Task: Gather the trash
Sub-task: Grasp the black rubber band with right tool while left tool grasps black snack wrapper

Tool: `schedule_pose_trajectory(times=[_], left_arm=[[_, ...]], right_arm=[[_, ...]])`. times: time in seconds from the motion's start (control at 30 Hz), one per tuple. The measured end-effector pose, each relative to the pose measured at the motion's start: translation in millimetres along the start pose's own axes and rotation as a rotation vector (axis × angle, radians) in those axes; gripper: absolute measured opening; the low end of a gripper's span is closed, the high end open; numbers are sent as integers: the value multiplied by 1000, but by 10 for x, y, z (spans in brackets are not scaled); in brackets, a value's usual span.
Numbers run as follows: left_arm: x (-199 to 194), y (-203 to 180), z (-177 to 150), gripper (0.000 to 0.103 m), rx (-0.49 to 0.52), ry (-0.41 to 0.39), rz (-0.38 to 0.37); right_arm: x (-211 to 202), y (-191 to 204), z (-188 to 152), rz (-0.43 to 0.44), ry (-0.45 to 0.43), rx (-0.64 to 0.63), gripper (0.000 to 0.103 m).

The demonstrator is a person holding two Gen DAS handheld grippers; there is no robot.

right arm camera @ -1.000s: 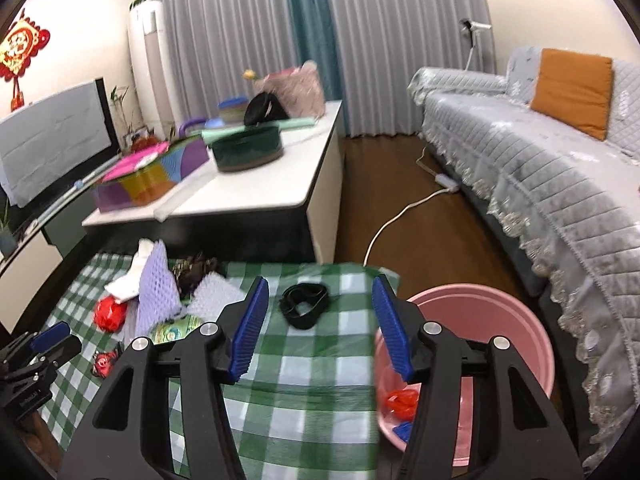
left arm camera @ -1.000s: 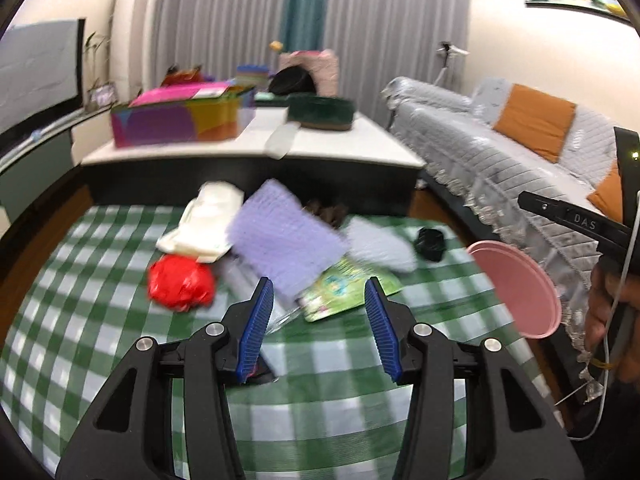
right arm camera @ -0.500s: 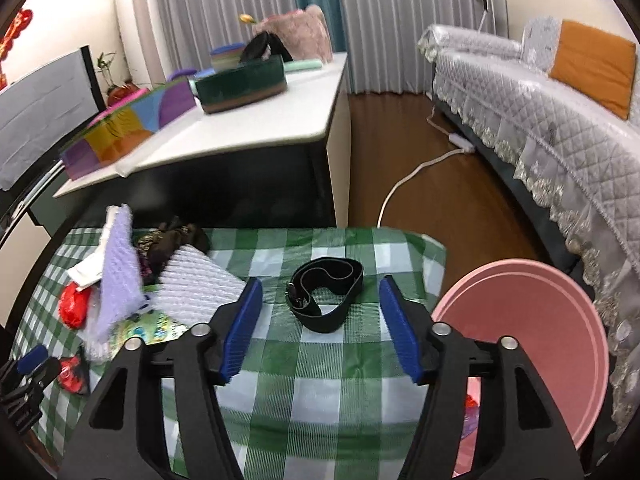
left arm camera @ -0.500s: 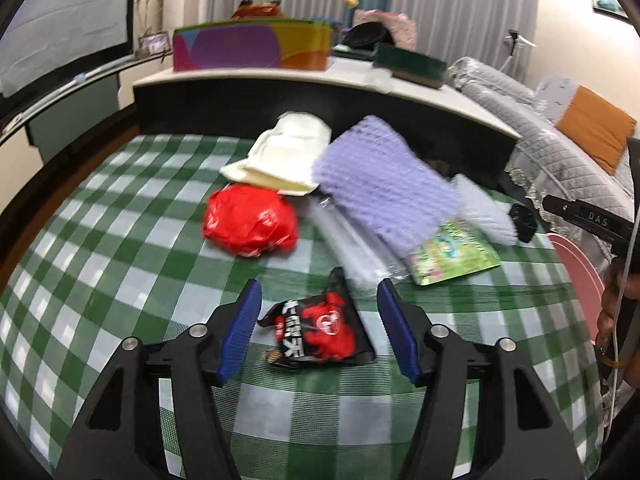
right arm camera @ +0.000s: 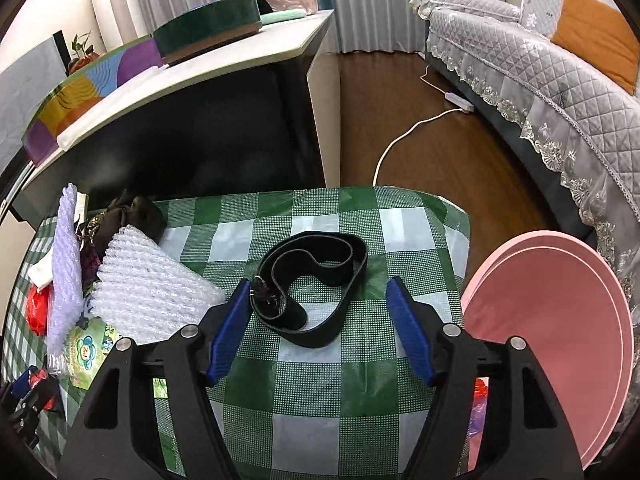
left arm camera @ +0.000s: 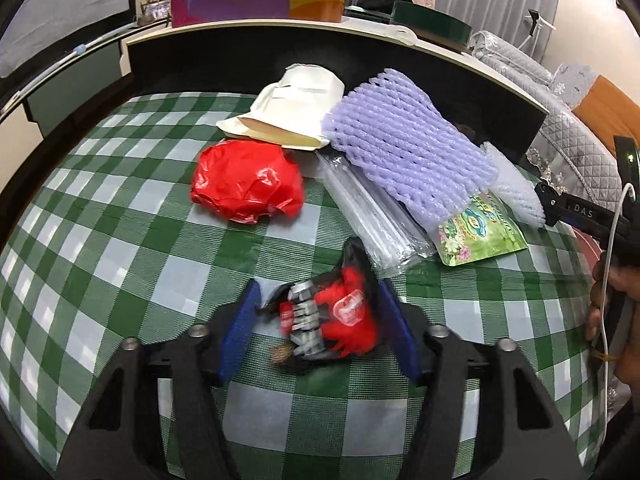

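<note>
Bare green checked tablecloth [left arm camera: 120, 256] open to the left and near side, trash pile of red bag [left arm camera: 246, 186], purple foam net [left arm camera: 404, 152] and clear sleeve [left arm camera: 376, 220] blocking the far side, black cabinet front [right arm camera: 192, 136] walling behind, pink bin [right arm camera: 560, 320] crowding the table's right edge.

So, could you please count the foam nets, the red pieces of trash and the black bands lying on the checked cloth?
Foam nets: 2 (purple net, white net)
Red pieces: 2 (crumpled bag, snack wrapper)
Black bands: 1
Total: 5
</note>
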State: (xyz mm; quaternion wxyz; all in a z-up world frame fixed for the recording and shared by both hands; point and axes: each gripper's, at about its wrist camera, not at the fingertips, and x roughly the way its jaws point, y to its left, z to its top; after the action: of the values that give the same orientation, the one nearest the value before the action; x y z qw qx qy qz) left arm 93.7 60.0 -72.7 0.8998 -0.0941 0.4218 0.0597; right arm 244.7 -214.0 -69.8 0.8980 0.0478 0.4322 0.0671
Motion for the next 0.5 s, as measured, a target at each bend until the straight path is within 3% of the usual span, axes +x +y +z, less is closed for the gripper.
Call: schedule_pose_trajectory(times=[0.2, 0.5], left_arm=[[-34, -21, 18, 46, 3, -11, -5], [-213, -75, 68, 45, 34, -71, -5]], right_arm=[[-38, 23, 0, 21, 0, -24, 23], [-412, 96, 0, 42, -75, -59, 19]])
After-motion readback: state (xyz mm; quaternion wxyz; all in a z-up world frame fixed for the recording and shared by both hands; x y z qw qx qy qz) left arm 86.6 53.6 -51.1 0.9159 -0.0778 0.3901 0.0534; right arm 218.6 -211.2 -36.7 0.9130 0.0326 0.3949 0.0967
